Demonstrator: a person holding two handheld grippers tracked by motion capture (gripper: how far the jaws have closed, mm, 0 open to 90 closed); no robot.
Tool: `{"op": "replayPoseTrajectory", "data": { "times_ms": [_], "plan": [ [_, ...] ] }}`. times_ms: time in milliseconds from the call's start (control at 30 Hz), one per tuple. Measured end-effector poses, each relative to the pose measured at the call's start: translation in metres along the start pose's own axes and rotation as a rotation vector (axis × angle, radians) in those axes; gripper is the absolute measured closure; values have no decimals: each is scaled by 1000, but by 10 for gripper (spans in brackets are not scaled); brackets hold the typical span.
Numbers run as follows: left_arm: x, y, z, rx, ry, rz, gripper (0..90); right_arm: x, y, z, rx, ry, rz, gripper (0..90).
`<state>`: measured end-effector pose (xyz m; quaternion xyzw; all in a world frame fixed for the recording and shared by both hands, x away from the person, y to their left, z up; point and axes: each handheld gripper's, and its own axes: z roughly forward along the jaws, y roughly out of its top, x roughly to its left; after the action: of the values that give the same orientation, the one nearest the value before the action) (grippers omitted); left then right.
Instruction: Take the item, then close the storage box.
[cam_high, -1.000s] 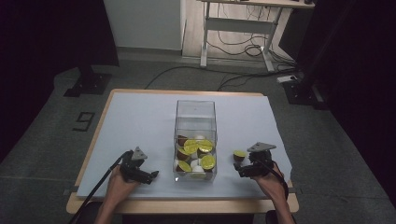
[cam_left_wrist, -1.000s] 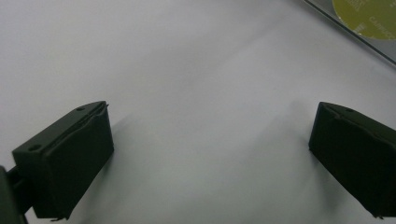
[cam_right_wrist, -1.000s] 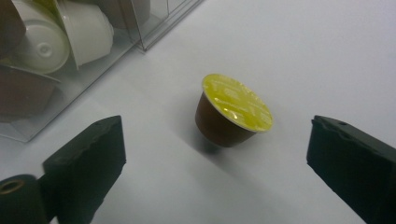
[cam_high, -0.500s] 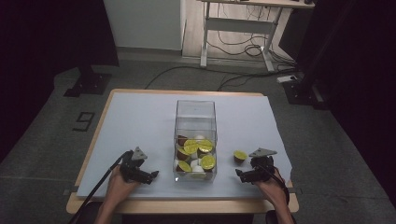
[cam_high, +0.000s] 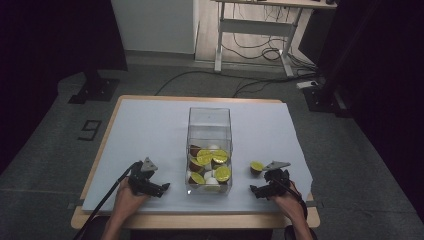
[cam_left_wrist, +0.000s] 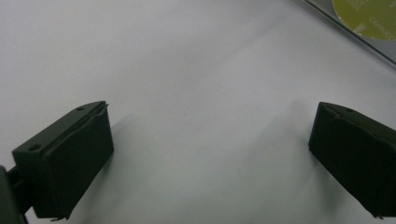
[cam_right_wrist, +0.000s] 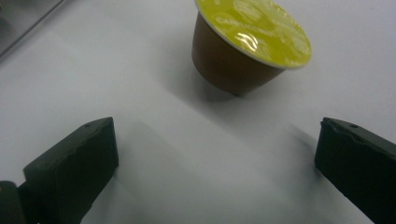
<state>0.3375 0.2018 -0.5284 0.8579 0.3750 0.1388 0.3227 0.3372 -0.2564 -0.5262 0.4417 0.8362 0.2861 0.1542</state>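
Observation:
A clear plastic box (cam_high: 209, 125) stands in the middle of the white-covered table and holds several brown coffee capsules with yellow-green lids (cam_high: 205, 158). One loose capsule (cam_high: 257, 167) (cam_right_wrist: 247, 46) stands upright on the table right of the box. My right gripper (cam_high: 256, 190) (cam_right_wrist: 215, 172) rests just behind it near the front edge, open, with the capsule ahead of its jaws and apart from them. My left gripper (cam_high: 161, 187) (cam_left_wrist: 210, 158) lies open left of the box, nothing between its jaws; the box corner (cam_left_wrist: 355, 28) shows ahead of it.
The white sheet (cam_high: 150, 130) covers a wooden table whose front edge (cam_high: 200, 222) lies close to both hands. A cable (cam_high: 107, 200) trails from the left gripper off the front. Desk legs and floor cables (cam_high: 250, 65) lie beyond the table.
My right gripper has drawn back toward the front edge, leaving the loose capsule standing on the table. The left gripper has stayed put.

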Motion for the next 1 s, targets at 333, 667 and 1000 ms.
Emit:
{"op": "replayPoseTrajectory", "data": {
  "times_ms": [333,667,1000],
  "plan": [
    [0,0,0,0,1,0,0,-1,-3,0,-19,6,7,0],
    [-1,0,0,1,6,-1,0,0,-2,0,-11,0,14,0],
    [-9,3,-3,-1,-8,25,1,0,-2,-7,-18,-20,13,0]
  ]
}}
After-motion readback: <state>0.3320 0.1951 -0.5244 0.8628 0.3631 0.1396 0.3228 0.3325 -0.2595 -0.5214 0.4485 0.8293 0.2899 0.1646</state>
